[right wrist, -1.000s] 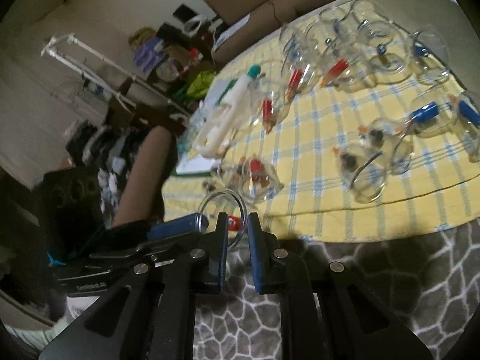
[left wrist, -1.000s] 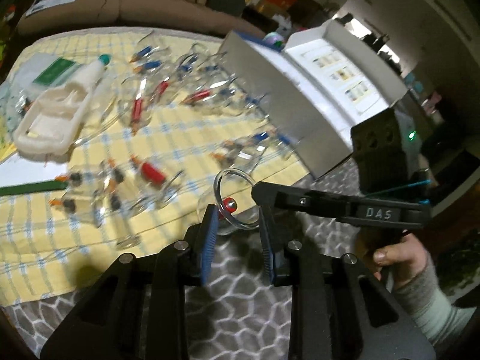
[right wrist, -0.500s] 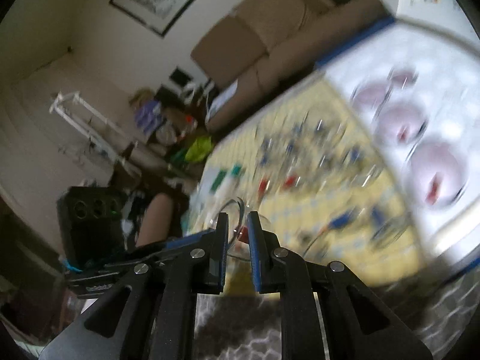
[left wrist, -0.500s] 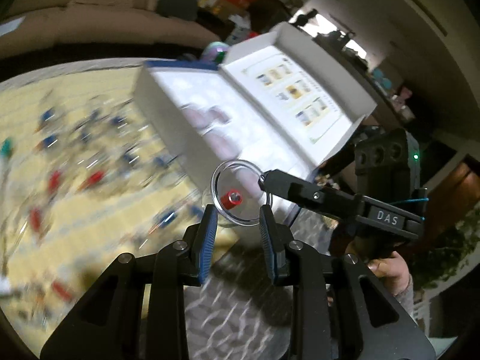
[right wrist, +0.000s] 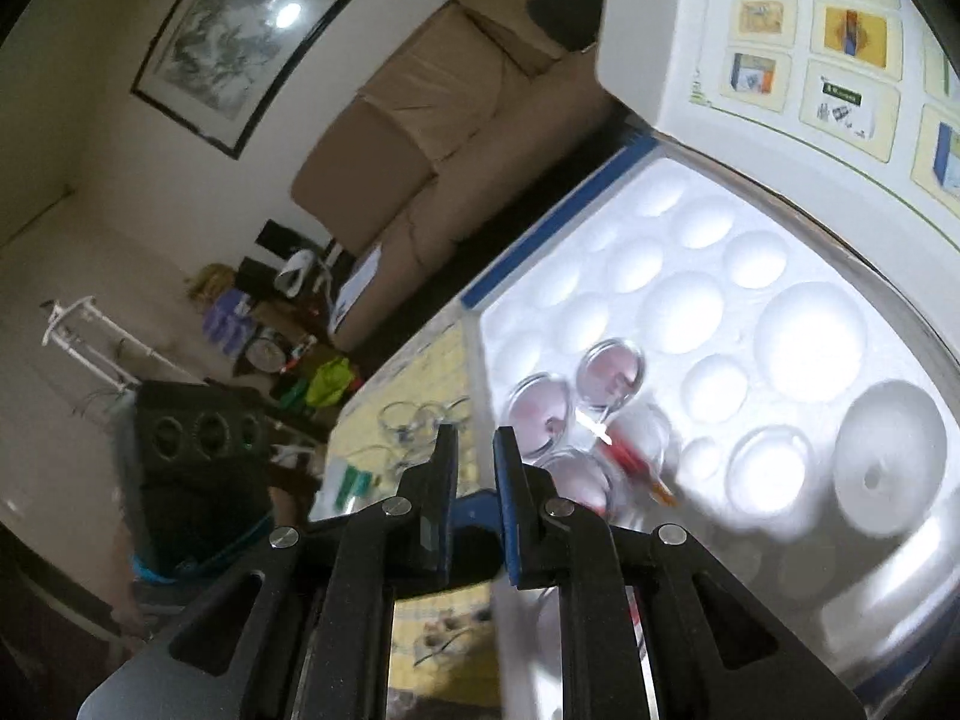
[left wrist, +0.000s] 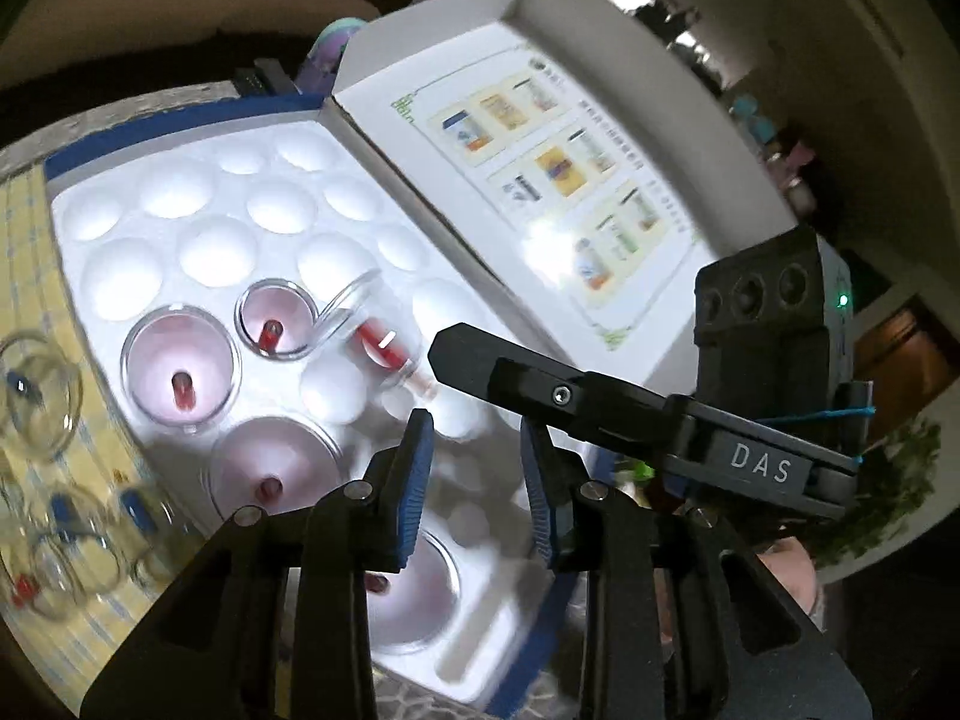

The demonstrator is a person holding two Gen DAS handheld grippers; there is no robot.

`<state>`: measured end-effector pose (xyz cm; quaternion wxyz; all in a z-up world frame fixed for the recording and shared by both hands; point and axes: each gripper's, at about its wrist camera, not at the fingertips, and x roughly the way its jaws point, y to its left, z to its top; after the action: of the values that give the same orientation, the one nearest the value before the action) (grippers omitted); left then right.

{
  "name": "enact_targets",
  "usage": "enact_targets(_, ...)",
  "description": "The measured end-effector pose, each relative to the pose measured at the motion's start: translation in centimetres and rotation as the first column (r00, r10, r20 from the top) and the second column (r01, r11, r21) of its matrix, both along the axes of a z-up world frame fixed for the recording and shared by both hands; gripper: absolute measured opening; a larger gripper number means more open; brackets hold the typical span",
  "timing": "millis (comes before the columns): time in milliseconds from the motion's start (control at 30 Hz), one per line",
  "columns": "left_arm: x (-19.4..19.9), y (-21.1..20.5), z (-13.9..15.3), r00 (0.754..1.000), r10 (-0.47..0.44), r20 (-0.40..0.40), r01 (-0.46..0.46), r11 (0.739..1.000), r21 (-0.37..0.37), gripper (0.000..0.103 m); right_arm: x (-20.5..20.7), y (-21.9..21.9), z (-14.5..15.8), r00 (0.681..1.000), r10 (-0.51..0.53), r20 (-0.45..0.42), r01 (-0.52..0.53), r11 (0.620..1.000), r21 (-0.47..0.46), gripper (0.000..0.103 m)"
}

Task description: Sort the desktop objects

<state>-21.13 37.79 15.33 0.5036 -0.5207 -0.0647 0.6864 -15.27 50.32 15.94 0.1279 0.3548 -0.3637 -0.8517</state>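
White foam tray (left wrist: 384, 237), blue box rim (left wrist: 180, 120); clear cups (left wrist: 180, 375), red valves; yellow checked cloth (left wrist: 24, 222); black fingers (left wrist: 414, 474), blue pads.

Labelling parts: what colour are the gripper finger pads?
Blue pads, clearest in the left wrist view.

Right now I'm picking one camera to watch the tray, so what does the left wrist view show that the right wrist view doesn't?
Only the left wrist view: the right tool seen from the side, reaching over the tray, and a plant behind it.

Only the right wrist view: a framed picture on the wall and a large round white foam piece at the tray's far side.

Both: the white foam tray, its open printed lid, seated cups with red valves, one tilted cup, and the yellow cloth.
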Motion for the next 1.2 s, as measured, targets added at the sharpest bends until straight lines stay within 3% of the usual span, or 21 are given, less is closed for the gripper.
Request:
enact_targets(100,-0.7,-0.8,-0.3,1.000,0.017,-0.007,-0.017,1.000,0.000,0.027,-0.1,1.6,-0.9,1.000,-0.014,0.002,0.014,1.000,0.013,0.013)
enact_targets(233,-2.9,-3.5,-0.5,0.995,0.099,-0.008,-0.099,0.995,-0.007,0.029,0.6,2.7,-0.3,0.996,-0.091,0.003,0.088,0.973,0.214,0.014)
enact_targets(267,-3.3,-4.0,-0.5,0.994,0.107,-0.008,-0.108,0.994,-0.009,0.033,0.7,3.0,0.0,0.993,-0.114,0.000,0.110,0.953,0.281,0.021)
enact_targets(300,-3.5,-4.3,-0.5,0.993,0.114,-0.013,-0.114,0.993,-0.015,0.039,0.6,3.2,0.2,0.992,-0.126,0.005,0.117,0.939,0.324,0.038)
enact_targets(367,-3.6,-4.7,-0.6,0.992,0.123,-0.022,-0.123,0.992,-0.031,0.048,0.4,3.4,0.4,0.987,-0.156,0.029,0.130,0.899,0.418,0.062)
enact_targets(467,-3.2,-4.6,-0.4,0.993,0.106,-0.049,-0.108,0.993,-0.046,0.061,0.3,3.9,0.9,0.984,-0.173,0.040,0.130,0.855,0.503,0.067)
enact_targets(533,-2.9,-4.5,-0.2,0.993,0.095,-0.063,-0.098,0.994,-0.049,0.065,0.2,4.5,1.0,0.981,-0.190,0.046,0.136,0.832,0.538,0.073)
enact_targets(700,-2.0,-4.3,-0.1,0.995,0.076,-0.066,-0.079,0.996,-0.045,0.065,-0.3,5.3,0.2,0.985,-0.143,0.098,0.064,0.823,0.565,0.070)
enact_targets(733,-1.9,-4.3,-0.1,0.995,0.074,-0.070,-0.077,0.996,-0.046,0.066,-0.4,5.1,0.1,0.986,-0.129,0.107,0.045,0.818,0.573,0.067)
enact_targets(800,-1.8,-4.4,-0.1,0.995,0.072,-0.073,-0.075,0.996,-0.045,0.066,-1.2,4.7,-0.7,0.984,-0.104,0.148,-0.006,0.799,0.601,0.050)
enact_targets(900,-1.8,-4.6,-0.3,0.995,0.072,-0.069,-0.075,0.996,-0.046,0.066,-1.9,4.4,-2.3,0.974,-0.093,0.206,-0.059,0.776,0.627,0.042)
enact_targets(1200,-1.5,-4.3,-1.1,0.997,0.058,-0.048,-0.061,0.997,-0.047,0.066,-3.6,5.0,-4.6,0.949,-0.093,0.302,-0.131,0.755,0.643,0.041)
